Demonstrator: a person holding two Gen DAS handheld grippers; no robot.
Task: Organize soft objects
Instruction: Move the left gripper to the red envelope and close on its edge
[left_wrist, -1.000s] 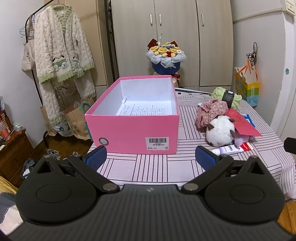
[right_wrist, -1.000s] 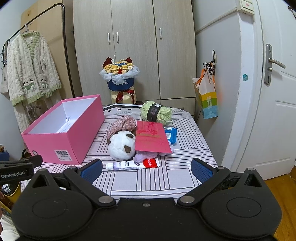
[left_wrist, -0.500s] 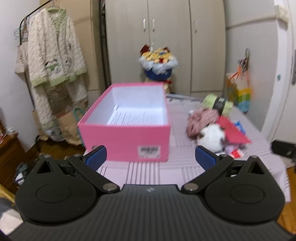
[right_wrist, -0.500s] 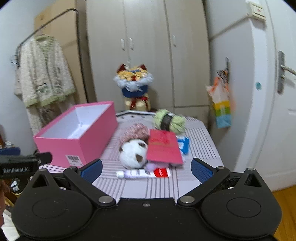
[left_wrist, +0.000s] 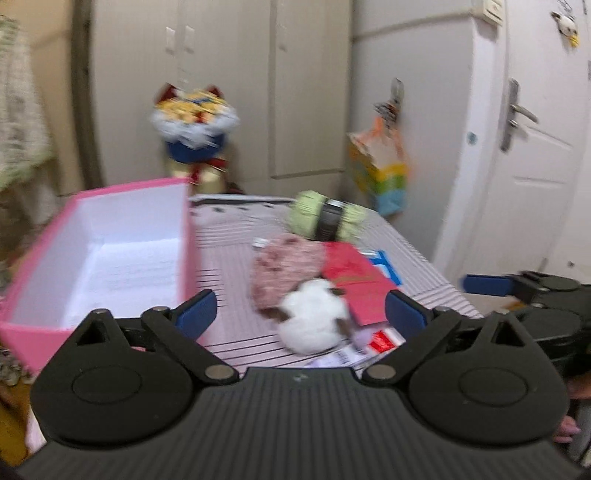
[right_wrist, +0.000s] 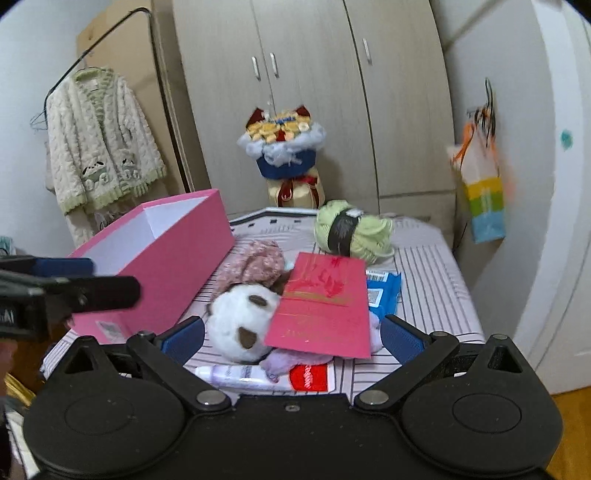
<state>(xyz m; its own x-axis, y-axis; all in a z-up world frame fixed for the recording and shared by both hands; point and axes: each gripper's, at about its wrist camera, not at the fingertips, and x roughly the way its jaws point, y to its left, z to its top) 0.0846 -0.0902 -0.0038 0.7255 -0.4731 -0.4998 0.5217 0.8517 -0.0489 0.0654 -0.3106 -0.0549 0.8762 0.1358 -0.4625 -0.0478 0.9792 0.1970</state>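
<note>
An open pink box (left_wrist: 92, 258) (right_wrist: 173, 258) stands on the striped table, left side. To its right lie a white plush (left_wrist: 314, 321) (right_wrist: 240, 325), a pink floral cloth (left_wrist: 284, 266) (right_wrist: 255, 264), a green yarn ball (left_wrist: 325, 218) (right_wrist: 351, 230) and a purple soft item (right_wrist: 288, 360). My left gripper (left_wrist: 299, 314) is open and empty, just before the plush. My right gripper (right_wrist: 291, 334) is open and empty, low over the plush pile.
A red envelope (right_wrist: 325, 306) (left_wrist: 354, 280) leans on the plush. A tube (right_wrist: 236, 376), a red-white pack (right_wrist: 310, 376) and a blue packet (right_wrist: 382, 291) lie by it. A bouquet (right_wrist: 284, 147) stands behind the table. A door (left_wrist: 535, 155) is at right.
My left gripper has swung right, from facing the pink box to facing the plush pile. My right gripper has moved forward and closer to the pile. Both stay open.
</note>
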